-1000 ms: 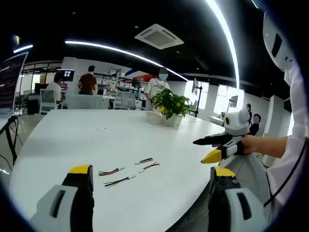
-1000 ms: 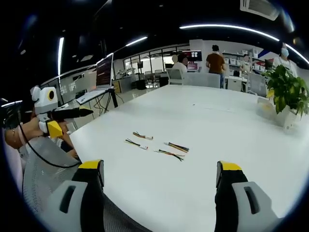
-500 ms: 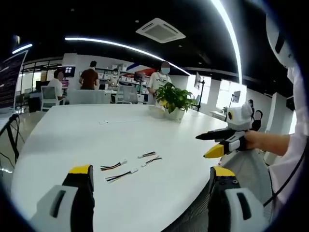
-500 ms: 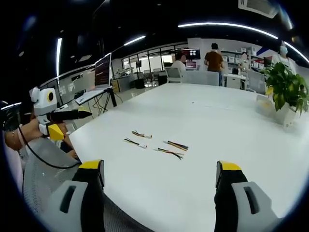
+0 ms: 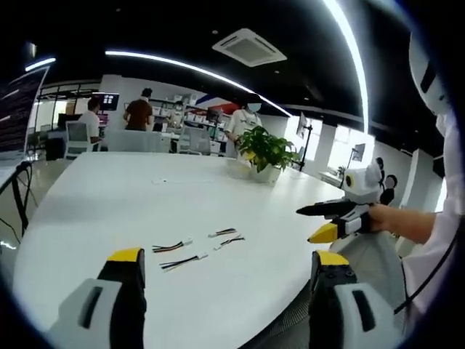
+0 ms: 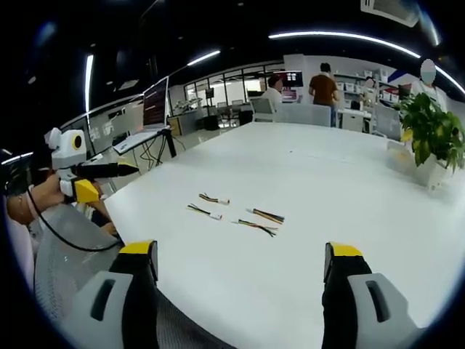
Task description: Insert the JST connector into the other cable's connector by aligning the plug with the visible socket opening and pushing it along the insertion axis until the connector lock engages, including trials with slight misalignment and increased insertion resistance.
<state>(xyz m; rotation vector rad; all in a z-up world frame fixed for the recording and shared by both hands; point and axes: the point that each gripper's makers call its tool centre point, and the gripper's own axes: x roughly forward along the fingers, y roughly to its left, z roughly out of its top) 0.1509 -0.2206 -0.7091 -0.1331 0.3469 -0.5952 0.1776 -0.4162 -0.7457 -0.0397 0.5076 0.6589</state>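
Four short JST cables lie loose together on the white bench (image 5: 109, 196), well ahead of both tools. In the left gripper view, the left tongs (image 5: 225, 265) stand wide apart with nothing between them; the cable pair nearest (image 5: 182, 260) sits toward 11 o'clock of the gap, two more (image 5: 225, 236) just beyond. The right tongs (image 5: 320, 222) enter at 3 o'clock, held by a hand (image 5: 396, 222). In the right gripper view, the right tongs (image 6: 240, 262) gape empty, cables (image 6: 240, 218) at 12 o'clock, the left tongs (image 6: 109, 178) at 9 o'clock. A potted plant (image 6: 430, 138) stands at 2 o'clock.
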